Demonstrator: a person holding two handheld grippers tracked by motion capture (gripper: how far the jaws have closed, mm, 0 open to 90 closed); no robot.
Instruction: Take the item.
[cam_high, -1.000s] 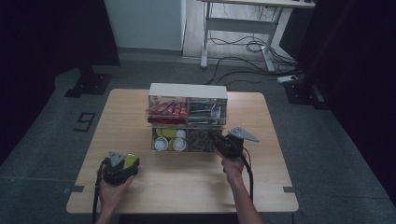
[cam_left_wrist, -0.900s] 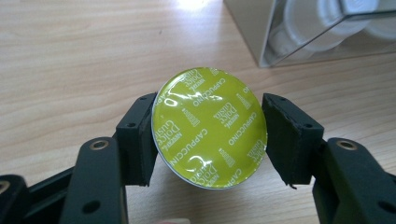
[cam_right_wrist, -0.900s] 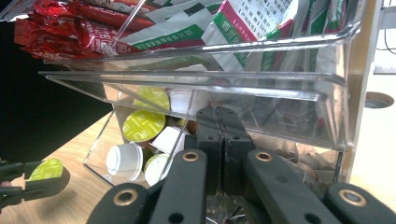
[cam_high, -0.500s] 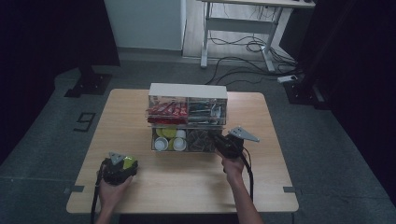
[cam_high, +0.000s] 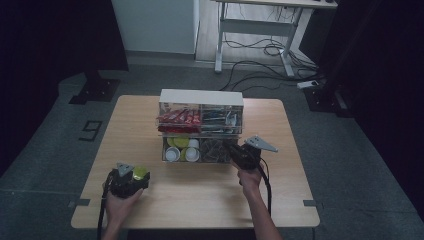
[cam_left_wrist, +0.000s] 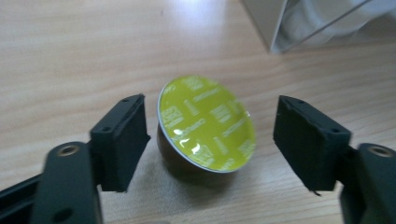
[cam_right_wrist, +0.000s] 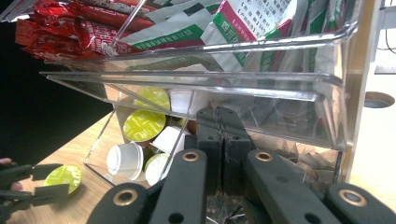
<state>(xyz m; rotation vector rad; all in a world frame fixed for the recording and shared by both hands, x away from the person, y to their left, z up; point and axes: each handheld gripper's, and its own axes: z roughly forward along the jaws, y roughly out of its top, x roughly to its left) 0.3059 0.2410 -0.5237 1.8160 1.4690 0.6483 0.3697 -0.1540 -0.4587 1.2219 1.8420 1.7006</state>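
Coffee capsule (cam_left_wrist: 205, 126) with a yellow-green foil lid, lying on the wooden tabletop (cam_high: 200, 200) at near left, between the black jaws of my left tool (cam_high: 131, 179). Those jaws have just been opening and now stand wide: the capsule sits between them, close beside one pad, well apart from the other, and neither presses on it. The same capsule appears at lower left in the right gripper view (cam_right_wrist: 65, 176).

My right tool (cam_high: 240, 152) rests at the front of the clear acrylic organizer (cam_high: 201, 97) in the middle of the tabletop, its jaws shut tight together, inside the lower drawer (cam_right_wrist: 140, 135). To its left, that drawer holds more capsules (cam_right_wrist: 140, 125) and white creamer cups (cam_right_wrist: 123, 158). The upper tier carries red sachets (cam_high: 177, 119) on the left and green-and-white packets (cam_right_wrist: 261, 23) on the right.

I judge the step in hand to be setting the capsule down. To do it well, I would keep the left jaws wide and draw the tool straight back toward the near edge, so that no pad clips the capsule's rim and rolls or tips it. The capsule leans, its foil face turned toward the camera rather than flat, so a light nudge could shift it.

Hard to make out: whether my right tool pinches anything at its tips, since drawer contents crowd them; what fills the drawer's right part, seen dimly as brownish wrappers; and the capsule's underside.
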